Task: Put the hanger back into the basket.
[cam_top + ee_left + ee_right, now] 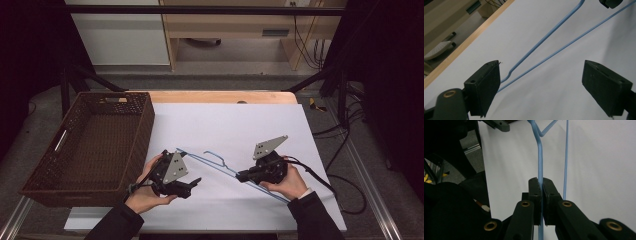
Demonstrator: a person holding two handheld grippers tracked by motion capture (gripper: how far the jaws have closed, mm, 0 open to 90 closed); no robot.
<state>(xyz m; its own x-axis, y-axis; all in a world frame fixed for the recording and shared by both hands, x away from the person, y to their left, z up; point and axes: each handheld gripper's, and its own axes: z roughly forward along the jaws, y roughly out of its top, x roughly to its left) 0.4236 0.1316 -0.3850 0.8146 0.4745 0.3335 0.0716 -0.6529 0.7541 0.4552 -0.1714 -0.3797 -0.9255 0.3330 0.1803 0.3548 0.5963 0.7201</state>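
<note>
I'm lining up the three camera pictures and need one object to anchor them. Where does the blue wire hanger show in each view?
High view: the blue wire hanger lies mid-table on the white sheet, between the grippers, the right gripper clamping one wire.
Left gripper view: two wires run diagonally from between the open jaws to upper right.
Right gripper view: one wire rises from the shut jaws, another parallel beside it.
Shared landmark: the white sheet.

Beyond the table's far edge, a grey floor runs to a pale wooden desk and white cabinet, flanked by darkness.
</note>
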